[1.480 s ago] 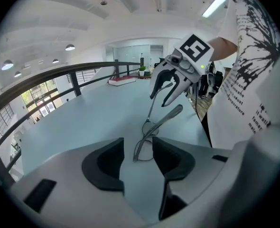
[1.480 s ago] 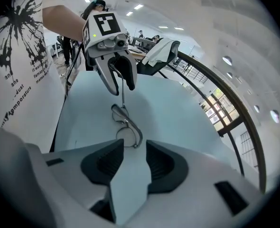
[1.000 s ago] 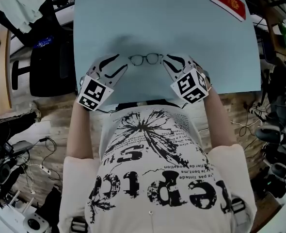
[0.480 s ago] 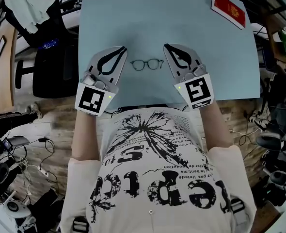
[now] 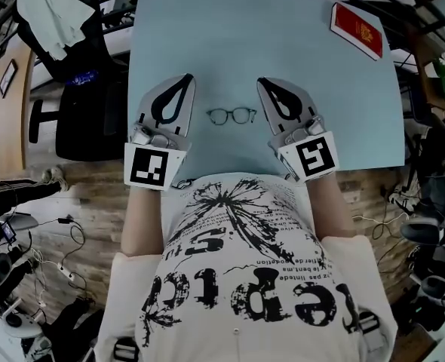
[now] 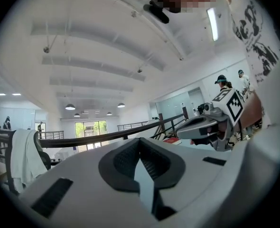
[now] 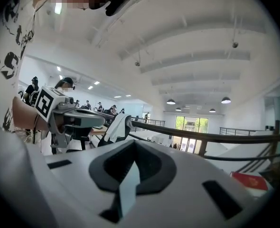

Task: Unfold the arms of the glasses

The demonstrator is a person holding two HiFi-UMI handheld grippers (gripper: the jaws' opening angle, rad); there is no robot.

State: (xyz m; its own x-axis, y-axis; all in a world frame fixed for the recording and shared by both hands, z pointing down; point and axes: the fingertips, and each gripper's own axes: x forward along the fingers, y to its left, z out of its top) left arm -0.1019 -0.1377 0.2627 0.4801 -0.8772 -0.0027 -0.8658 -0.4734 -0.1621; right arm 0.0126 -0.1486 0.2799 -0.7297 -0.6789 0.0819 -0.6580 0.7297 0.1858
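Observation:
Thin dark-rimmed glasses point(image 5: 231, 116) lie on the light blue table point(image 5: 336, 104), lenses side by side; whether their arms are folded is too small to tell. My left gripper point(image 5: 185, 79) hovers to their left and my right gripper point(image 5: 262, 82) to their right, both clear of them and pointing away from me. The left gripper view shows the left gripper point(image 6: 140, 139) shut and empty, its jaws having just been closing with nothing between them. The right gripper point(image 7: 134, 142) is likewise shut and empty in its own view. Neither gripper view shows the glasses.
A red book point(image 5: 356, 29) lies at the table's far right corner. A black office chair point(image 5: 78, 96) with a white garment stands left of the table. Cables and gear lie on the wooden floor at both sides.
Both grippers have lifted off the table from the ends of the glasses, levelled out and gone from open to shut. The glasses stay lying on the table.

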